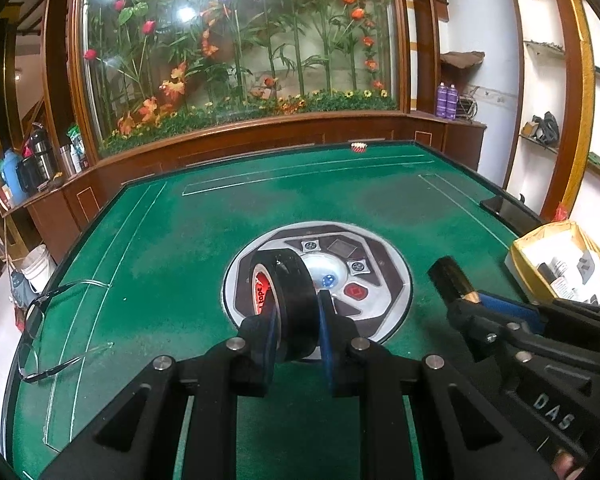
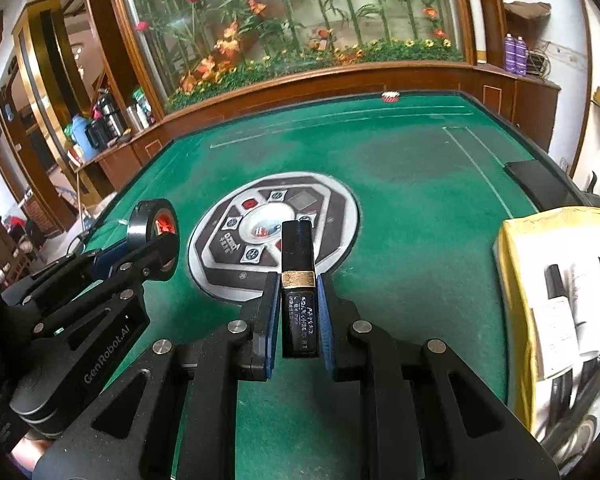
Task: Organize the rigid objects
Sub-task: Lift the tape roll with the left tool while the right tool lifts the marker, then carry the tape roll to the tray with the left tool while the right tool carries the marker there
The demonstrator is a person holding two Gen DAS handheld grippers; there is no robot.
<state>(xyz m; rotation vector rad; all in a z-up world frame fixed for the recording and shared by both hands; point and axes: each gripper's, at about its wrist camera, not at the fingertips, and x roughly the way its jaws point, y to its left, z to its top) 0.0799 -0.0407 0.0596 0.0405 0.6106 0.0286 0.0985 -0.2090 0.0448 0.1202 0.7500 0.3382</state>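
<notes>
The left gripper [image 1: 298,320] is clamped on a roll of black tape [image 1: 288,300], which stands on edge between the blue pads with most of its ring jutting past the fingertips, held above the near rim of the round control panel [image 1: 374,280] in the middle of the green table [image 1: 180,240]. The right gripper [image 2: 298,308] is closed on a black tube with a gold band [image 2: 298,280], lying lengthwise between its fingers with the band at the fingertips and the cap beyond them over the panel's near edge; a yellow box [image 2: 512,280] sits to the panel's right.
</notes>
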